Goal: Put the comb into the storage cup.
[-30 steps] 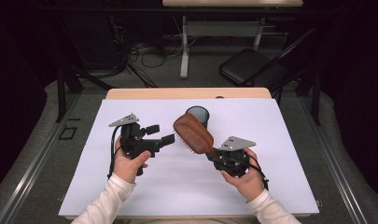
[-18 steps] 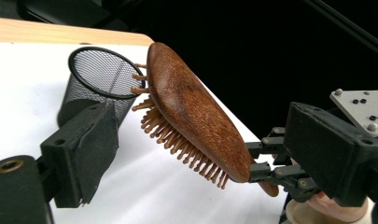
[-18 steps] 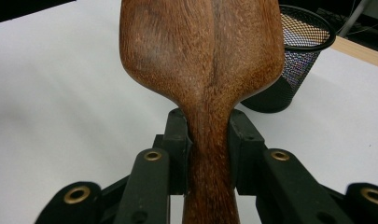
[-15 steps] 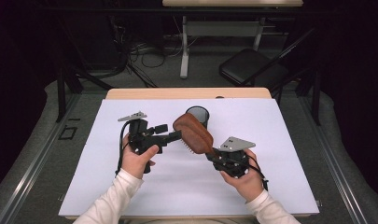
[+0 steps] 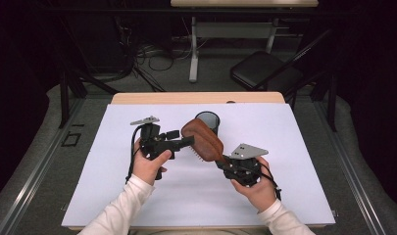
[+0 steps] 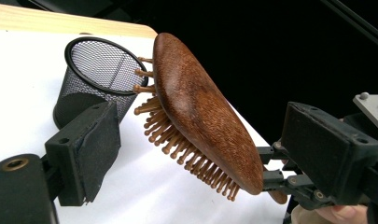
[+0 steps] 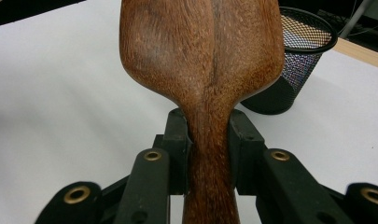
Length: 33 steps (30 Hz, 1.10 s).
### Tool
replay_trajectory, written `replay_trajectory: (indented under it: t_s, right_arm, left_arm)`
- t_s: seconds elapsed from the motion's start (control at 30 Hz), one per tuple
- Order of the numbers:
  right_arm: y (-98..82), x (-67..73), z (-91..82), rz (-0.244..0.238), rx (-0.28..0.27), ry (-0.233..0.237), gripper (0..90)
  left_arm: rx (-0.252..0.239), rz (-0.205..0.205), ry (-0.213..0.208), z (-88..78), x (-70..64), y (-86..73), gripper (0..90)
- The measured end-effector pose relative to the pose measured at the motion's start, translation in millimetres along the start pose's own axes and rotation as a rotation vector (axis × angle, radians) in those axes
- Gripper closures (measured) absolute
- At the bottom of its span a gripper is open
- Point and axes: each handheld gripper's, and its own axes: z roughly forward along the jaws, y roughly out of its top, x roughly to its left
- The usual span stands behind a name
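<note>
A brown wooden hairbrush (image 5: 203,138) is held above the white table by its handle (image 7: 210,154), with my right gripper (image 5: 221,161) shut on that handle. The bristles (image 6: 177,140) point down and toward my left gripper (image 5: 182,138). That gripper is open. Its jaws have just been closing a little, and the brush head (image 6: 200,112) lies between its pads (image 6: 91,149) without touching them. A black mesh cup (image 5: 208,119) stands upright just behind the brush head.
A white sheet (image 5: 294,147) covers the wooden table (image 5: 137,98). Wide free space lies on both sides and in front of the hands. A folded black chair (image 5: 264,71) and cables sit on the floor beyond the table.
My left gripper has moved right toward the brush, so the brush head now lies between its jaws, which stand a little narrower. The right gripper and the brush have stayed still.
</note>
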Motion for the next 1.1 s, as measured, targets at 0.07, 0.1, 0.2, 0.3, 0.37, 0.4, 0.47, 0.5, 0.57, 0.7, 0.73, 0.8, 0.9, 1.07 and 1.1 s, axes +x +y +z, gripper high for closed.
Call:
replay_trajectory:
  t_s: [0.07, 0.1, 0.2, 0.3, 0.37, 0.4, 0.47, 0.5, 0.57, 0.7, 0.73, 0.8, 0.9, 1.07, 1.1]
  right_arm:
    - [0.0, 0.0, -0.2, 0.001, -0.001, -0.001, 72.3]
    - [0.1, -0.1, -0.4, 0.001, -0.002, -0.001, 72.3]
    - [0.2, 0.1, -0.7, 0.002, -0.003, -0.001, 72.3]
    - [0.3, 0.1, -1.1, 0.002, -0.006, -0.001, 72.3]
    - [0.4, 0.1, -1.4, 0.003, -0.010, 0.000, 72.3]
    - [0.5, 0.2, -1.6, 0.003, -0.011, -0.001, 72.3]
    - [0.6, 0.3, -1.6, 0.002, -0.013, -0.001, 72.3]
    - [0.6, 0.5, -1.5, 0.001, -0.014, 0.000, 72.3]
    - [0.6, 0.7, -1.4, 0.001, -0.015, 0.000, 72.3]
    - [0.9, 1.4, -1.2, 0.000, -0.015, 0.003, 72.3]
    - [1.1, 1.5, -1.3, 0.000, -0.014, 0.003, 72.3]
    - [1.5, 1.8, -1.2, -0.001, -0.017, 0.003, 72.3]
    - [1.8, 2.3, -1.2, -0.001, -0.018, 0.003, 72.3]
    - [2.2, 3.1, -1.0, -0.005, -0.020, 0.005, 72.3]
    - [2.3, 3.3, -0.9, -0.005, -0.021, 0.006, 72.3]
  left_arm:
    - [0.004, -0.005, 0.002, 2.4, 0.8, 0.1, 11.9]
    - [0.006, -0.009, 0.003, 3.6, 0.8, 0.1, 11.9]
    - [0.010, -0.011, 0.004, 6.8, 1.9, 0.2, 11.9]
    - [0.013, -0.023, 0.000, 9.5, 2.6, 0.2, 11.9]
    - [0.013, -0.029, -0.001, 11.0, 3.2, 0.0, 11.9]
    - [0.015, -0.031, -0.004, 11.7, 3.5, 0.1, 11.9]
    - [0.013, -0.042, -0.010, 13.4, 4.0, 0.0, 11.9]
    - [0.015, -0.045, -0.012, 14.0, 4.4, -0.1, 11.9]
    - [0.015, -0.048, -0.019, 15.7, 4.9, -0.2, 11.9]
    - [0.016, -0.054, -0.023, 18.3, 5.2, -0.3, 11.9]
    - [0.018, -0.056, -0.023, 19.0, 5.4, -0.3, 11.9]
    - [0.020, -0.061, -0.030, 20.8, 5.5, -0.7, 11.9]
    - [0.027, -0.062, -0.032, 23.5, 5.1, -1.4, 11.9]
    - [0.028, -0.065, -0.044, 27.4, 3.3, -2.4, 11.9]
    - [0.030, -0.066, -0.047, 28.1, 3.0, -2.6, 11.9]
